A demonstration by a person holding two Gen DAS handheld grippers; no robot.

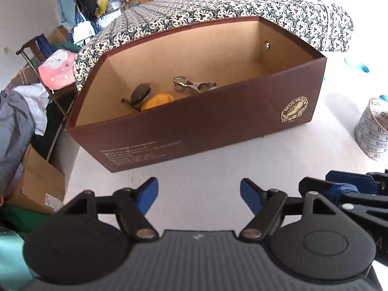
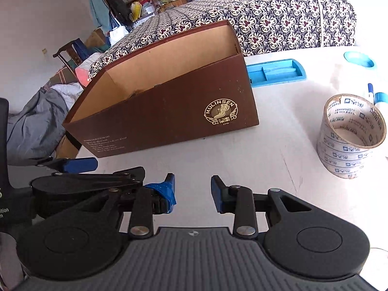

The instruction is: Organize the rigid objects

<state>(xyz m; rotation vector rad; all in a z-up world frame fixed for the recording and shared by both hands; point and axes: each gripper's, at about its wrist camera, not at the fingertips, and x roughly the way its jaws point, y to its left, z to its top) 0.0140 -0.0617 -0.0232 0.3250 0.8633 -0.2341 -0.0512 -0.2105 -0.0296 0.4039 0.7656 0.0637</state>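
A brown cardboard box [image 1: 194, 126] stands open-topped on the white table [image 1: 218, 169]. Inside it lie dark sunglasses [image 1: 140, 94], a yellow object [image 1: 157, 100] and a shiny metal tool [image 1: 194, 86]. My left gripper [image 1: 198, 197] hovers low in front of the box, open and empty. My right gripper [image 2: 192, 191] sits just to its right, open with a narrow gap and nothing between its blue pads [image 2: 171, 189]. From the right wrist view the box [image 2: 169, 111] is angled and its contents are mostly hidden. A roll of printed tape [image 2: 349, 150] stands upright to the right.
A blue tray [image 2: 276, 72] lies behind the box, with a blue round container [image 2: 359, 59] and a marker [image 2: 371, 92] at the far right. A patterned bedspread [image 1: 218, 7] rises behind the table. Clothes, a chair and cartons crowd the floor at the left [image 1: 29, 121].
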